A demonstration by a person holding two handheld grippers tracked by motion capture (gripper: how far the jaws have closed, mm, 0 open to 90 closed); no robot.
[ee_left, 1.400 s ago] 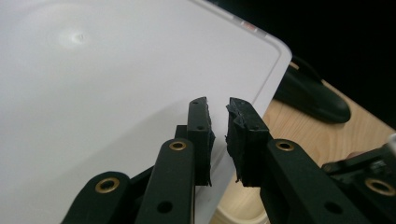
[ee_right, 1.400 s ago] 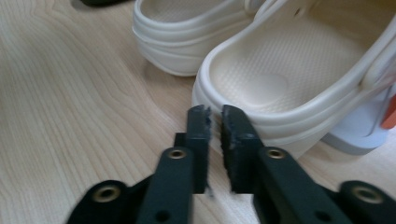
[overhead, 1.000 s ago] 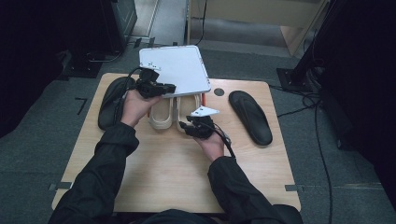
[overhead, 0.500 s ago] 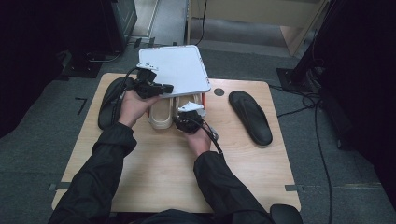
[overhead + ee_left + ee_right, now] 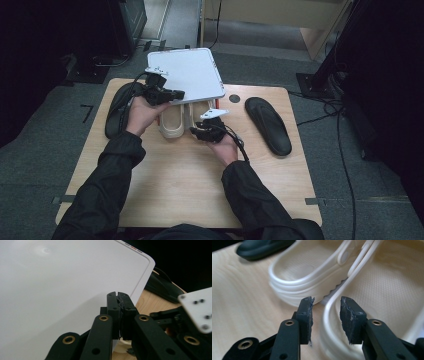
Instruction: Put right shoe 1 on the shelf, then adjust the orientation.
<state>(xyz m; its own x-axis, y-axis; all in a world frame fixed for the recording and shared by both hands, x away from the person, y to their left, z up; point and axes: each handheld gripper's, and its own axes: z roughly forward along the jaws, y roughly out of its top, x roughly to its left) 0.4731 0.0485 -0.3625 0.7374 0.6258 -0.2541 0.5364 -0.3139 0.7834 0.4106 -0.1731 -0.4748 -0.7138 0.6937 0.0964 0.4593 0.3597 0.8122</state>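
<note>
A white flat board (image 5: pixel 187 75) is tilted up over the far end of two cream clogs (image 5: pixel 172 122). My left gripper (image 5: pixel 172 94) is shut on the board's near edge; in the left gripper view its jaws (image 5: pixel 117 293) pinch that edge of the board (image 5: pixel 62 277). My right gripper (image 5: pixel 196 131) sits at the clogs' near end. Its jaws (image 5: pixel 326 306) stand open and have just been opening. They straddle the heel rim of the nearer clog (image 5: pixel 382 285) with gaps on both sides. The other clog (image 5: pixel 307 277) lies just beyond.
One black insole (image 5: pixel 117 107) lies at the table's left edge beside my left hand, another (image 5: pixel 267 125) lies on the right side. The wooden table (image 5: pixel 175 185) has bare room in front of the clogs. Dark furniture and cables surround the table.
The right gripper nudged in toward the clogs and then eased back slightly. The left gripper and the white board have stayed put.
</note>
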